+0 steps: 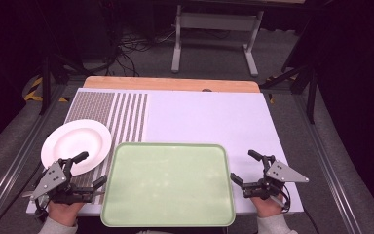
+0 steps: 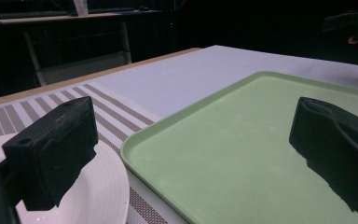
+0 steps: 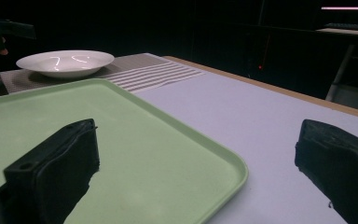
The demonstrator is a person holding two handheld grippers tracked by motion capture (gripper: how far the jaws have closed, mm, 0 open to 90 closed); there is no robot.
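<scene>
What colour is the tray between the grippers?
Pale green, plain and unpatterned: the tray shows best in the high view.

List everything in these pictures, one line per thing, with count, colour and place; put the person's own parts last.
plate: 1, white, empty, on the striped mat at the table's left, beside the tray's left edge.
tray: 1, pale green, empty, at the table's near edge, in the middle.
striped mat: 1, brown and white, on the left part of the table.
table cover: 1, white, over most of the tabletop.
tabletop: 1, wooden, showing as a strip along the far edge.
frame: 1, grey metal, on the floor beyond the table.
left gripper: 1, black, jaws apart, near the plate's near rim, holding nothing.
right gripper: 1, black, jaws apart, right of the tray, holding nothing.
</scene>
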